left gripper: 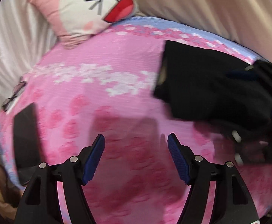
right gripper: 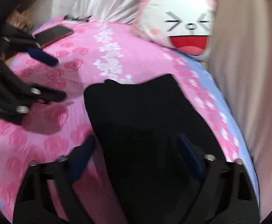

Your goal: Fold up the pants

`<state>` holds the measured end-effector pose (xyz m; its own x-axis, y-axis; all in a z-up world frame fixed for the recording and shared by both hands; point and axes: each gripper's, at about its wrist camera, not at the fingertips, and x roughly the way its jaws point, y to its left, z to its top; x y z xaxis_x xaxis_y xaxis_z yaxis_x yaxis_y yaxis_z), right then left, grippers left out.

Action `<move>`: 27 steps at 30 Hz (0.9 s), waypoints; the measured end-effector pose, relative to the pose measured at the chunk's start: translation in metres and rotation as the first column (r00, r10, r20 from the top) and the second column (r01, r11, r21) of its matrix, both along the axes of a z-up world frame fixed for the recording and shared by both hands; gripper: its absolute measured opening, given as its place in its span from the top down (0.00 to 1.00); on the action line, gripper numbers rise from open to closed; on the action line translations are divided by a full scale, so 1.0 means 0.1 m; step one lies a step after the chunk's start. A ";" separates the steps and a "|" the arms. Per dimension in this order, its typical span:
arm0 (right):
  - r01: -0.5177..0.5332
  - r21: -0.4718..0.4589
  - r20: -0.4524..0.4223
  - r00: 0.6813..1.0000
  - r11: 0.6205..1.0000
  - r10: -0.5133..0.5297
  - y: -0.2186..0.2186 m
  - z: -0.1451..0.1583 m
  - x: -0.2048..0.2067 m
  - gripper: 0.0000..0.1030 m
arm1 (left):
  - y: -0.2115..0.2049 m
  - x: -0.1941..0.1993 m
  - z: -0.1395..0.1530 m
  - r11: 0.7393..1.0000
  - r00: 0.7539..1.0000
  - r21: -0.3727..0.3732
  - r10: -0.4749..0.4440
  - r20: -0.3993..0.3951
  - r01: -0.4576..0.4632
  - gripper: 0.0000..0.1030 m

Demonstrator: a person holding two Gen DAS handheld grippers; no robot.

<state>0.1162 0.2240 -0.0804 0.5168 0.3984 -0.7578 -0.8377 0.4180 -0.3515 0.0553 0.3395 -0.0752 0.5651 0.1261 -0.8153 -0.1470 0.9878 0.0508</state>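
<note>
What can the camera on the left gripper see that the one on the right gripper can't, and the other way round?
Only the left wrist view shows the left gripper from behind, its blue pads wide apart over bare pink sheet, nothing between them.

Only the right wrist view shows the right gripper from behind, straddling the black pants; blur hides whether the pads press on the cloth. It also shows the cartoon pillow with its whole face.

Both views share the pants, the pillow, the pink flowered bedsheet, a dark phone, and each other's gripper.

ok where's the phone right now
The phone lies flat on the pink floral bedspread near its far left edge in the right wrist view, beside the glasses, well apart from the black pants.
</note>
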 end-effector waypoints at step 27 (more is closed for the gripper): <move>0.163 0.569 -0.452 0.881 0.806 0.141 -0.50 0.76 0.35 0.05 | 0.05 0.04 0.40 0.998 0.989 0.062 -0.016 0.144 0.007 0.32</move>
<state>0.1509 0.1740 -0.0048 0.1828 0.8296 -0.5275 -0.8258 0.4207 0.3755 0.0595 0.3440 -0.0348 0.6781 0.1660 -0.7160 -0.1460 0.9852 0.0902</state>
